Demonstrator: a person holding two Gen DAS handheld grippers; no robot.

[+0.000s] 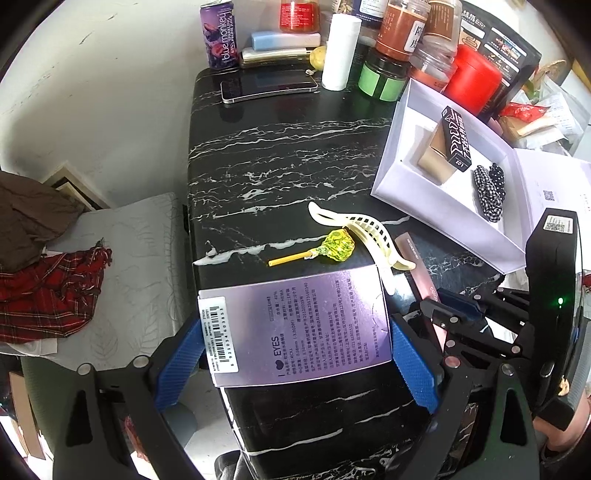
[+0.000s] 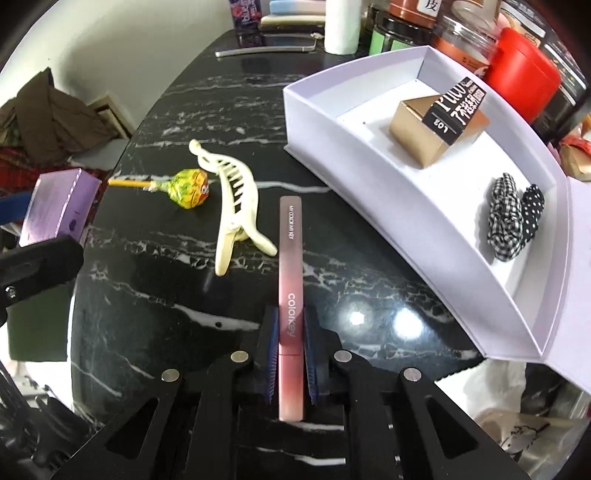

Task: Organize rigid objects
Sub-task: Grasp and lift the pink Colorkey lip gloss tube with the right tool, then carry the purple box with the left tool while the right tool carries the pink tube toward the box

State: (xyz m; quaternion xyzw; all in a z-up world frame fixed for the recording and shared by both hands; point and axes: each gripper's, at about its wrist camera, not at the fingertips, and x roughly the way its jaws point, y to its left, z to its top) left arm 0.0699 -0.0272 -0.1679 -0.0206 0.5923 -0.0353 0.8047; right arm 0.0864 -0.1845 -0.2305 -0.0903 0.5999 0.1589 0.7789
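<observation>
My left gripper is shut on a purple "EYES" box, held over the near edge of the black marble table; the box also shows in the right wrist view. My right gripper is shut on a long pink Colorkey box, low over the table; it also shows in the left wrist view. A cream hair claw and a green-wrapped lollipop lie on the table. A white open box at the right holds a gold box, a black box and checked scrunchies.
A phone, a purple can, a white roll, jars and a red canister crowd the table's far end. A grey cushion with plaid cloth lies left of the table.
</observation>
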